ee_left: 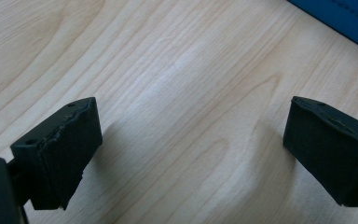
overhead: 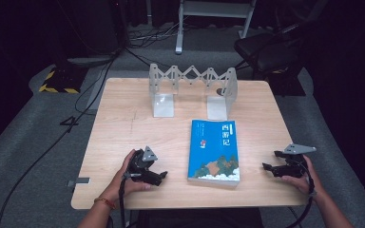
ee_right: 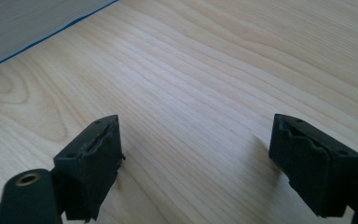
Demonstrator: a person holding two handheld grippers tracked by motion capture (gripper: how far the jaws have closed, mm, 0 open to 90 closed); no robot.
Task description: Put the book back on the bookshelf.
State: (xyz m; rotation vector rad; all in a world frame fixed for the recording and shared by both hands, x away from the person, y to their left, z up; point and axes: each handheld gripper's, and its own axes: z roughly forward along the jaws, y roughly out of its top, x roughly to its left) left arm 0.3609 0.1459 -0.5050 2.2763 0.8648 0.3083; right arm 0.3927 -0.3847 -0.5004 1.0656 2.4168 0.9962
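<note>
— Two big things sit on the wooden table (overhead: 123,118). What are they?

— A see-through folding book rack (overhead: 192,88) stands at the far side. Nothing is in it. Closer in, a blue book (overhead: 215,149) lies flat, between the two grippers.

— Which way does the book point?

— Its long side runs from the person out toward the rack.

— Who is closer to it?

— The left gripper (overhead: 158,176) looks a bit closer. The book is just to its right. The right gripper (overhead: 269,166) is a little farther off, and the book lies to its left.

— Are the jaws holding anything?

— No. Both sets of jaws are spread wide with only bare wood between them. The left gripper view has a blue corner of the book at its top right edge.
</note>
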